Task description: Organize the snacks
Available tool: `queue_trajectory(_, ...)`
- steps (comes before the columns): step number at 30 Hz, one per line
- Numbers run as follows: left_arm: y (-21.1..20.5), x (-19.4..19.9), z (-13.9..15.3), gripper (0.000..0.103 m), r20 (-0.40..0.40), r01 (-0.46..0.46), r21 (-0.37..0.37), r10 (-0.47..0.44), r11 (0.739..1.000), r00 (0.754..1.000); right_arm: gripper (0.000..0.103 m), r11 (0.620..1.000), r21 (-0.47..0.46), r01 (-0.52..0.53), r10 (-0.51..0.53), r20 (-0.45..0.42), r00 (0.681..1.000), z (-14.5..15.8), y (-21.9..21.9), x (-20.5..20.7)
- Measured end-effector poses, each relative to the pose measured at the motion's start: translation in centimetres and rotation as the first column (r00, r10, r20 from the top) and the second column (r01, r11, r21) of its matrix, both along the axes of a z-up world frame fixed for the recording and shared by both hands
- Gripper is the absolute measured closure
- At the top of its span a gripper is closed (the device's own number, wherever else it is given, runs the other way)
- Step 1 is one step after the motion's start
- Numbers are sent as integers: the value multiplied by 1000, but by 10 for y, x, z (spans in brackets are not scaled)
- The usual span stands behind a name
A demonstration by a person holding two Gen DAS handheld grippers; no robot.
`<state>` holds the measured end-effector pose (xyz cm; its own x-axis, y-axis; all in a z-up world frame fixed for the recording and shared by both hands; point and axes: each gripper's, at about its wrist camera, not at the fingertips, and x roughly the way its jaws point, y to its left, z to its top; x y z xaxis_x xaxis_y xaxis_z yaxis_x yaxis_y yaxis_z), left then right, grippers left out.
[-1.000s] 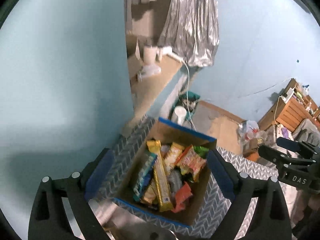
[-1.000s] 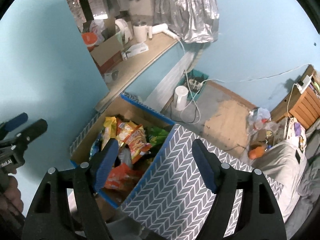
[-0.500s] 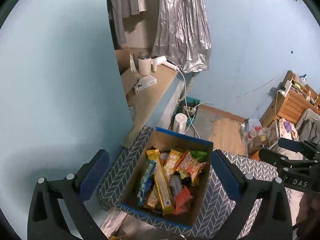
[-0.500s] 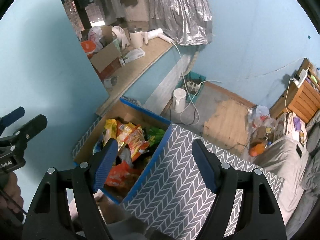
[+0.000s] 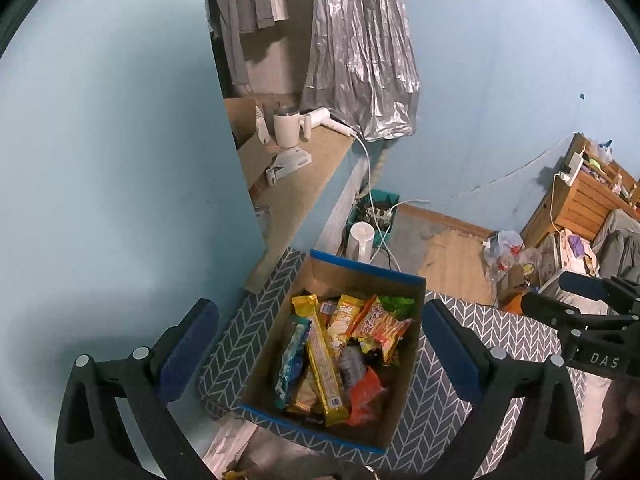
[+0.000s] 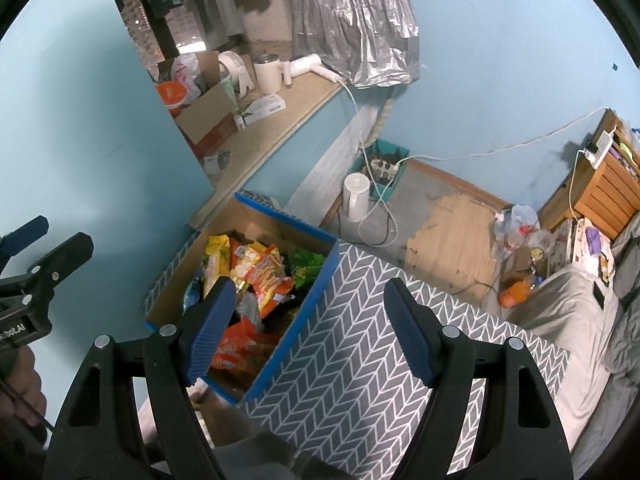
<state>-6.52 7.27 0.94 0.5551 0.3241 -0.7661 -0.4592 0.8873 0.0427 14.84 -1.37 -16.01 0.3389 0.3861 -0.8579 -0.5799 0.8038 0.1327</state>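
Many bright snack packets (image 5: 340,356) lie piled in the blue-rimmed cardboard box (image 5: 368,272), below the left gripper (image 5: 320,350) and right gripper (image 6: 308,330), both spread wide and empty, probably ready to pick.

Dim, soft indoor light; fisheye-bent edges, corners black, perhaps slightly blurred.
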Motion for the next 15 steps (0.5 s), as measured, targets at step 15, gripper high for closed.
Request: queue_trajectory(15, -3, 4, -2, 1, -19, 17, 13, -17, 1000, 1000, 27, 1000, 1, -11, 11, -8, 1000, 0, 4, -1)
